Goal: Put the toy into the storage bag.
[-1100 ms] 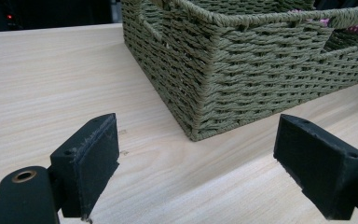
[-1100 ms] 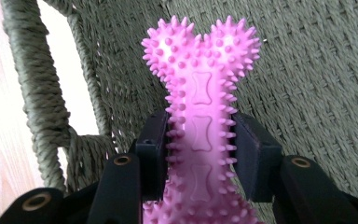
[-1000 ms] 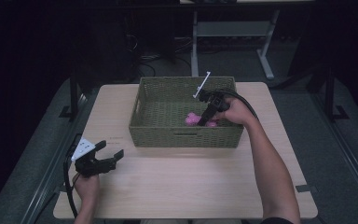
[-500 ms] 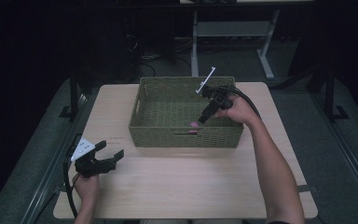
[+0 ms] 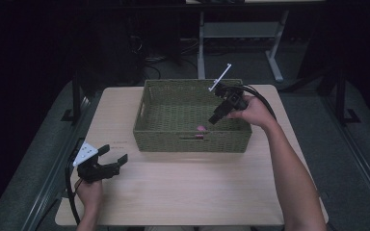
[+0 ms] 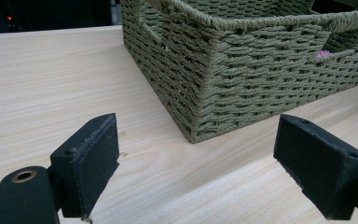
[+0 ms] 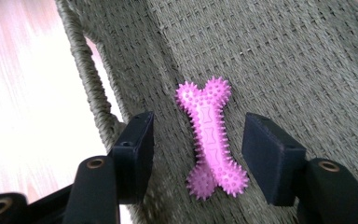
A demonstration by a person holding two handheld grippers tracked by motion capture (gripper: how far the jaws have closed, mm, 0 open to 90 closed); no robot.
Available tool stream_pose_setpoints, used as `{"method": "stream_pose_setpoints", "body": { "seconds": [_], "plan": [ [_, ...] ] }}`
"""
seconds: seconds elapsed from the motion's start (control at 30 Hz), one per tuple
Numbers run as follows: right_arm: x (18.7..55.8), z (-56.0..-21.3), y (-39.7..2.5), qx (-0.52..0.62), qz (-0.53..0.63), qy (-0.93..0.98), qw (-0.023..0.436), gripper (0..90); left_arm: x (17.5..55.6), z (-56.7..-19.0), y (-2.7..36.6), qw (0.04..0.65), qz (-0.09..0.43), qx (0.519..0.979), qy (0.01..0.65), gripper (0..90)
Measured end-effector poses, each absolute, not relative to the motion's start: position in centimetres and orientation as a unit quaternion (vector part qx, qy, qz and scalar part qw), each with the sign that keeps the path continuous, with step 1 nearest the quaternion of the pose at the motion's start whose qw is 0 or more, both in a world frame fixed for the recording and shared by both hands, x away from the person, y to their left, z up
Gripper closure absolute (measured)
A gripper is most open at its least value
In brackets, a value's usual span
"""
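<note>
A pink spiky bone-shaped toy (image 7: 211,136) lies on the floor of the green woven basket (image 5: 231,139), close to its front wall; in the high view the pink toy (image 5: 201,129) peeks over that wall. My right gripper (image 7: 196,149) hangs open above the toy, jaws apart on either side of it, not touching; in the high view the right gripper (image 5: 218,114) is over the basket's right part. My left gripper (image 5: 113,156) rests open near the table's front left, pointed at the basket corner (image 6: 200,84).
The wooden table (image 5: 188,192) has free surface in front of the basket. A handle slot (image 7: 103,79) opens in the basket wall beside the toy. Dark floor, table legs and cables lie beyond the far edge.
The right gripper let go of the pink toy, which now lies in the basket, and it has lifted and drawn back a little. The left gripper has stayed put.
</note>
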State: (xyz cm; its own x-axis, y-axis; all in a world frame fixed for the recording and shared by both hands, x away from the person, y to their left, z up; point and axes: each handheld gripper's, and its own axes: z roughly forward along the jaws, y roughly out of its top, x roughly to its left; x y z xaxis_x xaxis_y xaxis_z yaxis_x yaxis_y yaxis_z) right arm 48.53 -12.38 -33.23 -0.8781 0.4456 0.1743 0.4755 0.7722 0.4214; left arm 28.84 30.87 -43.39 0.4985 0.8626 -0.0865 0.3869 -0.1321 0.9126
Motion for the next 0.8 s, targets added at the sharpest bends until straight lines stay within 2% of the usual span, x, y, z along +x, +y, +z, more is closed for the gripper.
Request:
{"method": "stream_pose_setpoints", "body": {
  "seconds": [0.37,0.8],
  "plan": [
    [47.1,-31.4,-13.4,-0.246,-0.251,-0.936,0.023,38.2,28.8,-43.4,30.8,0.493,0.24,0.712,0.438,13.6],
    [45.4,-30.2,-14.0,-0.235,-0.266,-0.935,0.016,37.6,28.8,-43.4,30.7,0.493,0.24,0.713,0.438,13.6]
  ]
}}
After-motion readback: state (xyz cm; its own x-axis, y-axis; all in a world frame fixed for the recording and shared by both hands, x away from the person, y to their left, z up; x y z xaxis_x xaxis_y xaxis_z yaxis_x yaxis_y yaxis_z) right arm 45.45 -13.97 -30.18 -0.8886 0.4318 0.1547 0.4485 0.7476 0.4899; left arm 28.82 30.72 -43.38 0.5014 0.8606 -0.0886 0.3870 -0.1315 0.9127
